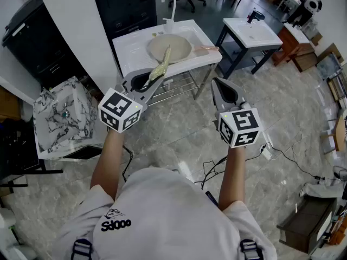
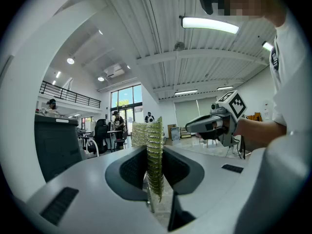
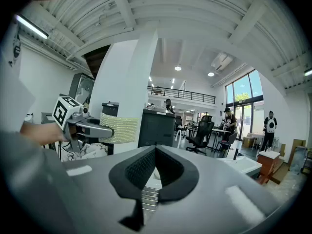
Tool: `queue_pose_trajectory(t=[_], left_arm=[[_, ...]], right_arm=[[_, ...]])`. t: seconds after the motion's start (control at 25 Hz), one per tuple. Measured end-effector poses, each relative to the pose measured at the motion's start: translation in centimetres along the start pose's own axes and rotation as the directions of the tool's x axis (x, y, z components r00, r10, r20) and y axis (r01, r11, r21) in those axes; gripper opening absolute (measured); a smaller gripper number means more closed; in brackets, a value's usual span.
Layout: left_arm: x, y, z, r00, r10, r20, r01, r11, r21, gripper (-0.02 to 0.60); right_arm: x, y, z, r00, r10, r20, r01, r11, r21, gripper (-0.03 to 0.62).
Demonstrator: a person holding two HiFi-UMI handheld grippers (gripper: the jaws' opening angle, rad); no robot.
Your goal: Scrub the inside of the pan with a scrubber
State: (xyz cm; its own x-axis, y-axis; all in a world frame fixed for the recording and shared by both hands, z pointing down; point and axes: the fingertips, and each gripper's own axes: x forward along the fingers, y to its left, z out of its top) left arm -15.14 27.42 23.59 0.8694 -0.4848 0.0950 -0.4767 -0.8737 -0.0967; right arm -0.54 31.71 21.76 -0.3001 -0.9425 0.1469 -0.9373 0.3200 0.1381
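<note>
Far left on the grey marble-look tiled floor (image 1: 179, 129): a white box with black marble veining (image 1: 59, 115), beside a white column (image 1: 76, 20) and a black cabinet (image 1: 127, 4).

Left gripper (image 1: 156, 80): jaws clamped on a flat yellow-green mesh scrubber (image 1: 162, 64), which stands edge-on between the pads in the left gripper view. The scrubber is held up in the air and points toward the pan. In the head view its tip overlaps the pan's near rim; no contact shows.

Round beige pan (image 1: 176, 46) with a light wooden handle (image 1: 206, 49) lies in the basin of a white sink table (image 1: 130, 50). Handle points right. A white curved faucet (image 1: 169, 1) stands behind it and a wire shelf (image 1: 179, 85) sits under the top.

Right gripper (image 1: 218, 85): jaws together, nothing between them, held level with the left one, well apart from the pan.

Further right, a second white table (image 1: 260, 37) on dark legs. Black cables (image 1: 287, 153) trail on the floor at right.

The gripper views show a large bright room with a ribbed white ceiling, strip lights, tall windows, a mezzanine railing, office chairs and a few people standing far off.
</note>
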Motion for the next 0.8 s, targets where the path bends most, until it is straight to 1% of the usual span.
queue_pose_trajectory(t=[0.16,0.32,0.56,0.72,0.8], left_arm=[[0.0,0.1,0.2,1.000,0.010,0.009,-0.010,1.000,0.002,0.072],[-0.2,-0.1,0.3,1.000,0.018,0.016,-0.018,1.000,-0.009,0.072],[-0.1,-1.2,0.2,0.999,0.033,0.005,-0.033,0.999,0.000,0.074],[0.0,-1.7,0.1,0.999,0.049,-0.001,-0.049,0.999,0.005,0.074],[0.2,-2.1,0.0,0.998,0.057,-0.003,-0.057,0.998,0.005,0.074]], right_arm=[[-0.1,0.1,0.0,1.000,0.004,0.000,-0.004,1.000,0.002,0.008],[-0.4,0.6,0.0,0.999,0.033,0.011,-0.033,0.999,0.005,0.009],[-0.9,-0.1,-1.0,1.000,0.028,-0.008,-0.028,0.999,0.036,0.009],[-1.7,-0.8,-1.2,0.998,0.050,0.026,-0.052,0.995,0.082,0.009],[-2.1,-1.1,-1.4,0.997,0.067,0.037,-0.070,0.994,0.084,0.009]])
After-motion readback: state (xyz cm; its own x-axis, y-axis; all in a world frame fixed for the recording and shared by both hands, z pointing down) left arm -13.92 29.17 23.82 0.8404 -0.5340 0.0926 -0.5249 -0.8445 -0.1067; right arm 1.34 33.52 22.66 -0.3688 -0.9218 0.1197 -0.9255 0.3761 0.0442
